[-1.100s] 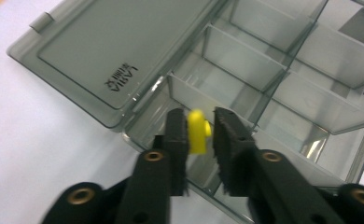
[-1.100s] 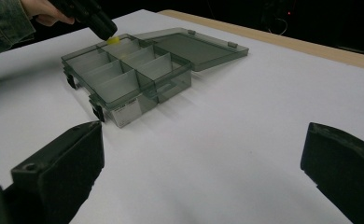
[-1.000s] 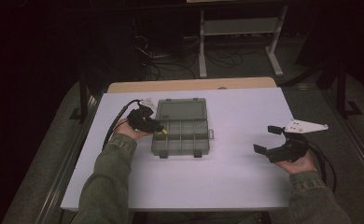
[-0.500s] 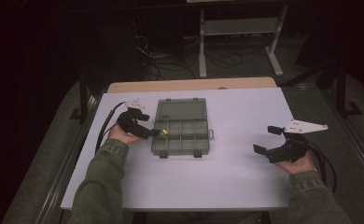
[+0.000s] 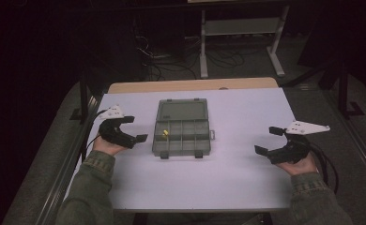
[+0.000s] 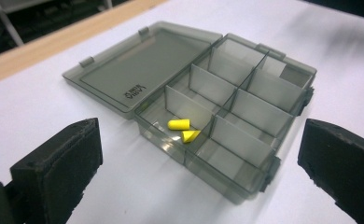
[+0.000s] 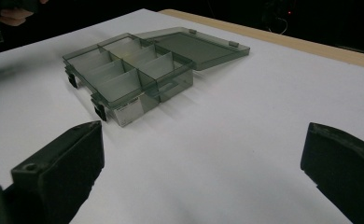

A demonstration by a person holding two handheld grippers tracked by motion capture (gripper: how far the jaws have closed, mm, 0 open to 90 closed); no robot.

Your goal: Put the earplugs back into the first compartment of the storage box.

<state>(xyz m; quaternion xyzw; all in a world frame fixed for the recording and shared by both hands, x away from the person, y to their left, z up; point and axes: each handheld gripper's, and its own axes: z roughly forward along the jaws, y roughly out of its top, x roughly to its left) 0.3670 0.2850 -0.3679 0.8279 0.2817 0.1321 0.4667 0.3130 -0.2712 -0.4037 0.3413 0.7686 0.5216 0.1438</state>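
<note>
White table [image 5: 247, 183] | organizer box [image 5: 182, 127] lid open, two yellow earplugs [image 6: 182, 129] inside | left gripper [image 5: 128, 129], right gripper [image 5: 270, 140] – both released, empty | risk – a nudge slides the light box.

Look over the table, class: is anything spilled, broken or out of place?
Nothing stands out. The compartment box sits square on the table, lid flat open, with two yellow earplugs in one compartment. Both grippers, left and right, hang open, apart from it.
</note>
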